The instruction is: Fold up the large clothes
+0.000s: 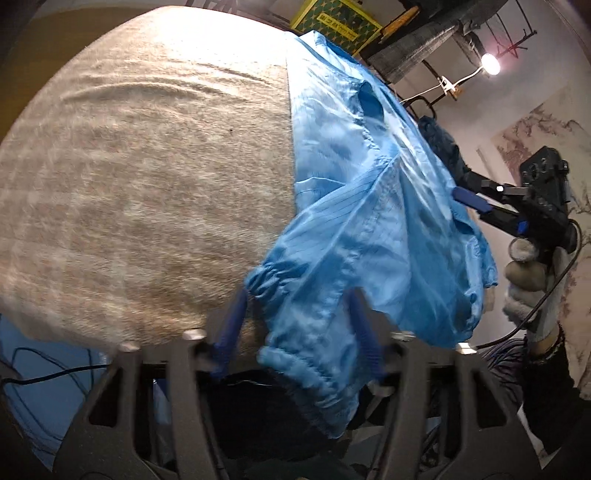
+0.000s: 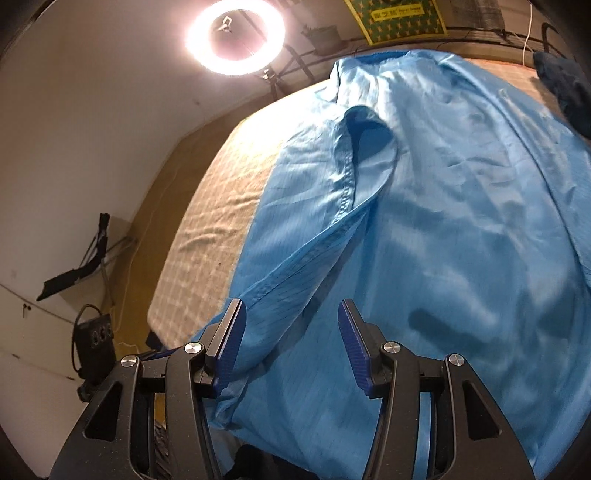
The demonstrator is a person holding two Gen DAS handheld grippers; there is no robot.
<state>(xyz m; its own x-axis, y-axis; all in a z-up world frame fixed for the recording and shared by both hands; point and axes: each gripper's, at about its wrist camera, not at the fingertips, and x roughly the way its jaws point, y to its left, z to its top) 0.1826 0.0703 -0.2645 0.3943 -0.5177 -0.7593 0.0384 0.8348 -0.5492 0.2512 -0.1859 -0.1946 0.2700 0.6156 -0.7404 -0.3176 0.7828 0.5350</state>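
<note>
A large light-blue garment (image 1: 354, 192) lies on the right part of a beige blanket (image 1: 140, 177); its elastic cuff (image 1: 310, 373) hangs over the near edge. My left gripper (image 1: 299, 314) is open, its blue pads either side of the sleeve near the cuff. In the right wrist view the garment (image 2: 443, 206) covers most of the bed, with a sleeve (image 2: 295, 258) running down between the fingers. My right gripper (image 2: 291, 339) is open over the sleeve and also shows in the left wrist view (image 1: 476, 201), at the garment's right edge.
A dark blue cloth (image 2: 565, 92) lies at the far right of the bed. A ring light (image 2: 236, 33) shines at the wall. A yellow-green box (image 1: 332, 20) stands beyond the bed. Cables (image 1: 44, 376) hang below the bed's near left edge.
</note>
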